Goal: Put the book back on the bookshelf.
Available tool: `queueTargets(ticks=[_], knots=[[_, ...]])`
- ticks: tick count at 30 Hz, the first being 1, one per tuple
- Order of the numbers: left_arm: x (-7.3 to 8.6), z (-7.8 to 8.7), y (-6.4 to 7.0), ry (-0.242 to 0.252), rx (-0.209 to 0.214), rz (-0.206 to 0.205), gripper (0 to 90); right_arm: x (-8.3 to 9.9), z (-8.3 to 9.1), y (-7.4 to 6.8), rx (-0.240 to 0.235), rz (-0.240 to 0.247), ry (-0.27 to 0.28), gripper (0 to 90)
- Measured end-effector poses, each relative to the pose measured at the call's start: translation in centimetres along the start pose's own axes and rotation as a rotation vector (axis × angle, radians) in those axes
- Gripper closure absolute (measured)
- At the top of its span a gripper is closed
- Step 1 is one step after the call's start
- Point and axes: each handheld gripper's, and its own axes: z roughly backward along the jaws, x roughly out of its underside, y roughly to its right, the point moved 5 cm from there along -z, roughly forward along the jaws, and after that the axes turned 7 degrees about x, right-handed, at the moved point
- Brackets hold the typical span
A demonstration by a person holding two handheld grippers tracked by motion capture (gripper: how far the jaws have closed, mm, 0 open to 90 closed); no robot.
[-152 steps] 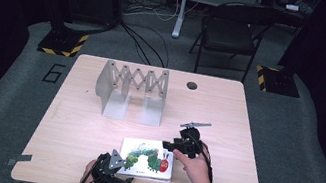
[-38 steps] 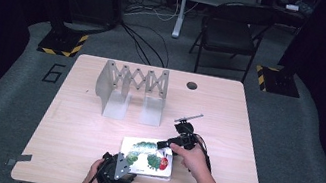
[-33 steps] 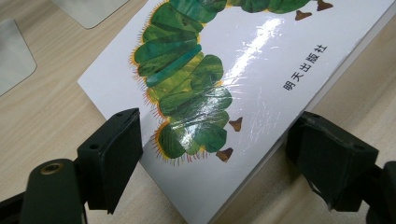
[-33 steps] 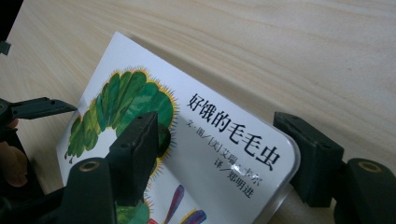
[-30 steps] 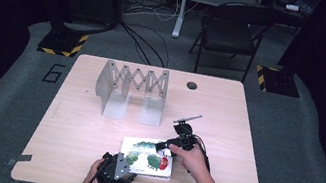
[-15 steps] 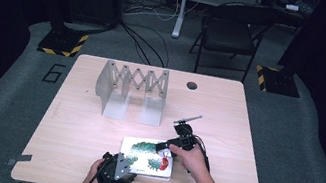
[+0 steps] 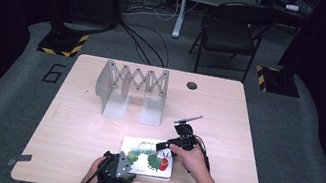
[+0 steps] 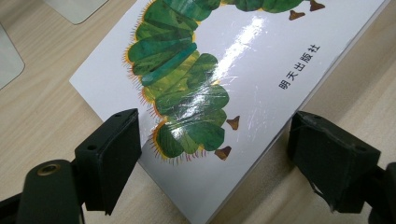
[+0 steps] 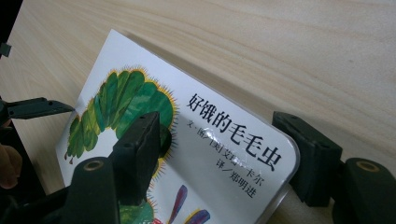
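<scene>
The wooden table (image 7: 92,135) is lying under bright light with dark floor all round; I am working at its near edge. Landmark: the picture book (image 7: 147,157), lying flat on the wood, well short of the grey folding rack (image 7: 131,88) beyond it.

My left gripper (image 8: 215,154) is sitting at the book's near left corner, jaws spread wide, the corner lying between them but touching neither as far as I can judge. My right gripper (image 9: 224,154) is hanging at the book's far right corner, jaws likewise spread, straddling the rounded corner by the title; the corner appears slightly raised off the wood there.

The book's long axis is running left to right between my two tools, so they are facing each other across its diagonal. Judging both equally near; closing on the two corners looks like the coming move.
</scene>
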Motion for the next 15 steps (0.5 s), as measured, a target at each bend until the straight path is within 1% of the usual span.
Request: queueTargets(ticks=[1, 2, 3, 4, 5, 7, 9, 10, 12, 13, 15], knots=[[0.0, 0.1, -0.1, 0.011, 0.015, 0.023, 17.2, 0.0, 0.0, 0.0, 0.0, -0.002, 0.0, 34.0], [0.0, 0.1, -0.1, 0.011, 0.015, 0.023, 17.1, 0.0, 0.0, 0.0, -0.001, -0.001, 0.001, 34.0], [0.0, 0.4, -0.3, 0.009, 0.029, 0.041, 17.1, 0.0, 0.0, 0.0, -0.002, -0.003, 0.001, 34.1], [0.0, 0.4, -0.3, 0.009, 0.029, 0.041, 17.1, 0.0, 0.0, 0.0, -0.002, -0.003, 0.001, 34.1], [-0.1, 0.7, -0.4, 0.016, 0.03, 0.054, 17.1, 0.0, 0.0, 0.1, -0.002, 0.001, 0.002, 34.1], [-0.1, 0.8, -0.5, 0.021, 0.027, 0.058, 17.1, 0.0, 0.0, 0.1, -0.002, 0.0, 0.002, 34.0], [-0.2, 1.1, -0.6, 0.022, 0.039, 0.064, 17.2, 0.0, 0.0, 0.1, -0.003, -0.002, 0.002, 34.4], [-0.3, 1.2, -0.7, 0.027, 0.034, 0.069, 17.2, 0.0, 0.0, 0.1, -0.003, -0.002, 0.002, 34.4], [-0.3, 1.4, -0.9, 0.032, 0.045, 0.081, 17.3, 0.0, 0.0, 0.1, -0.002, -0.002, 0.002, 34.4], [-0.4, 1.5, -1.1, 0.038, 0.04, 0.093, 17.4, 0.0, 0.0, 0.1, -0.002, -0.002, 0.002, 34.4], [-0.4, 1.8, -1.3, 0.036, 0.037, 0.097, 17.4, 0.0, 0.0, 0.1, -0.002, -0.002, 0.002, 34.4]])
